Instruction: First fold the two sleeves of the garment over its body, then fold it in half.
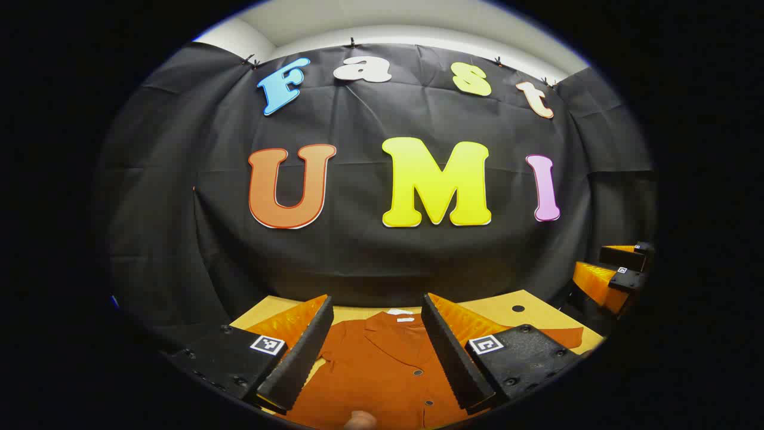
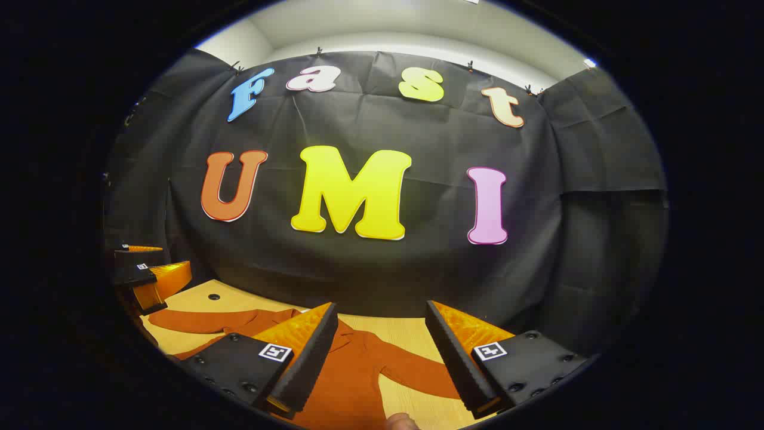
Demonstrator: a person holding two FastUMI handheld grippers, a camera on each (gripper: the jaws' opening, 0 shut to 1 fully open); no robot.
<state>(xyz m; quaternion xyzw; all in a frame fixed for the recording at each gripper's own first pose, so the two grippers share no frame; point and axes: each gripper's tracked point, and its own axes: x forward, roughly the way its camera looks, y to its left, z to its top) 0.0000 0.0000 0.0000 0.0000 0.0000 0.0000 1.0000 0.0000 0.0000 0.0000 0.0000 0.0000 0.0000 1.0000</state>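
Rust-orange garment [image 1: 382, 370] lies flat, buttoned, sleeves [image 2: 418, 373] spread on table [image 2: 191, 304].

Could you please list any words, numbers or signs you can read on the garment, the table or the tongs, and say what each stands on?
No readable text on these things.
Neck tag of the garment: white, too small to read.
Square marker on the left tongs: a black-and-white pattern, no words.
Square marker on the right tongs: likewise.
Table: none.
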